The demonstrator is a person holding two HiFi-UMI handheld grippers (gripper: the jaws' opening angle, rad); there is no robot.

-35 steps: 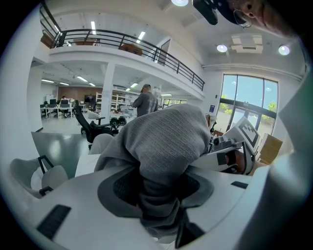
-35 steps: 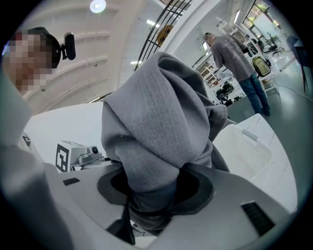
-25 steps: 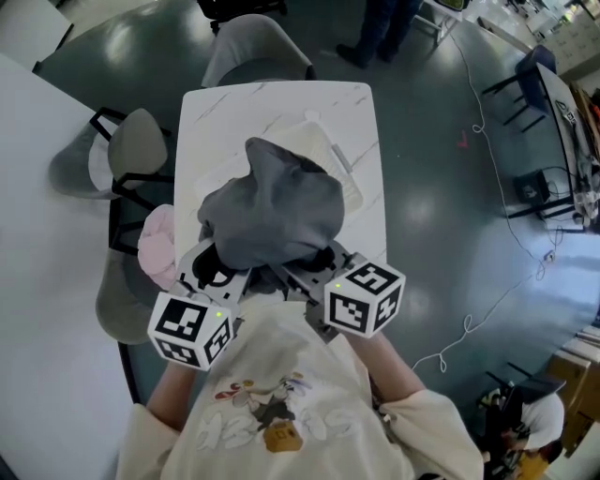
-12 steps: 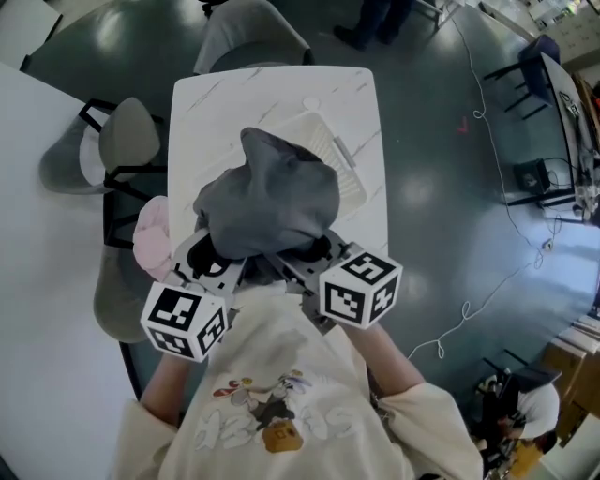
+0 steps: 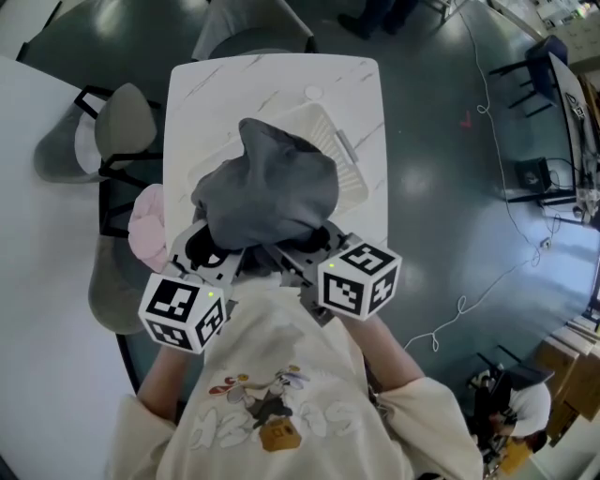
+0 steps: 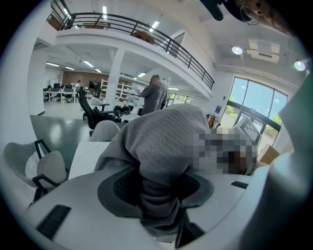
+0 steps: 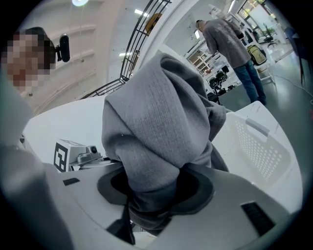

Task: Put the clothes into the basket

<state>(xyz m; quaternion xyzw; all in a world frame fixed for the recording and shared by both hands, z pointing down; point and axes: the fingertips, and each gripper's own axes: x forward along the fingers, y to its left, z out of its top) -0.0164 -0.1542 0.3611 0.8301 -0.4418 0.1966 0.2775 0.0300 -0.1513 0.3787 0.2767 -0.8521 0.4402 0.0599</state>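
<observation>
A dark, glossy grey floor (image 5: 450,187) is seen around a white, marble-veined tabletop (image 5: 272,80). Grey shell chairs (image 5: 131,127) are set at its left side, and another chair (image 5: 244,28) at its far end. In the left gripper view, an upper gallery railing (image 6: 142,29), a white column (image 6: 113,80), ceiling lights (image 6: 237,50) and tall windows (image 6: 254,105) are shown.

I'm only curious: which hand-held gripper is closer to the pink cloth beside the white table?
Left. The left hand-held gripper sits beside the pink cloth; the right hand-held gripper is farther off, across the grey knitted garment both grip.
</observation>
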